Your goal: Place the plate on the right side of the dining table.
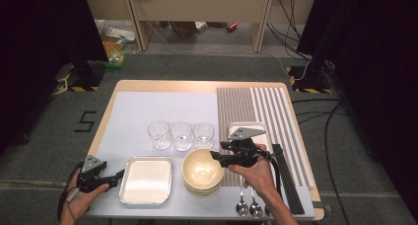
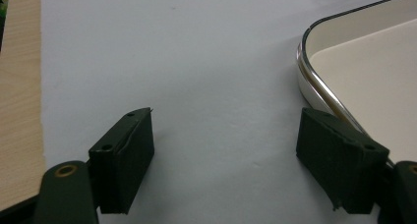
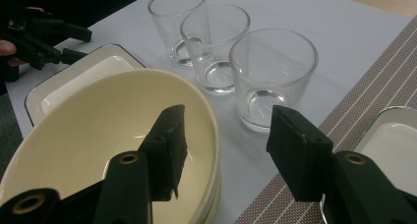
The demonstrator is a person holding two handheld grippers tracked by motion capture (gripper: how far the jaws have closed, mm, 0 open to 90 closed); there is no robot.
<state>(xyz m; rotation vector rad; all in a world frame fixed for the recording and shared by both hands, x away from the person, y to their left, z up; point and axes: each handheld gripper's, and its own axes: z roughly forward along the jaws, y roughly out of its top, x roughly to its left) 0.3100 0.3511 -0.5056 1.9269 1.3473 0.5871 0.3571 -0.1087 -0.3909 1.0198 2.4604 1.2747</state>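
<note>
A: Where is the right tool (image 1: 215,157) sitting?

B: It is hovering at the stacked cream bowls (image 1: 202,171) near the front of the table (image 1: 197,85). In the right gripper view its jaws are standing partly apart, astride the top bowl's (image 3: 98,135) rim, one over the inside and one outside. Whether the pads are touching the rim, I cannot tell.

A: And the left tool (image 1: 121,174)?

B: It is lying low at the table's left, jaws wide apart and gripping nothing, just beside the square white plate (image 2: 364,62). Three glasses (image 1: 181,135) are standing in a row behind the bowls.
</note>
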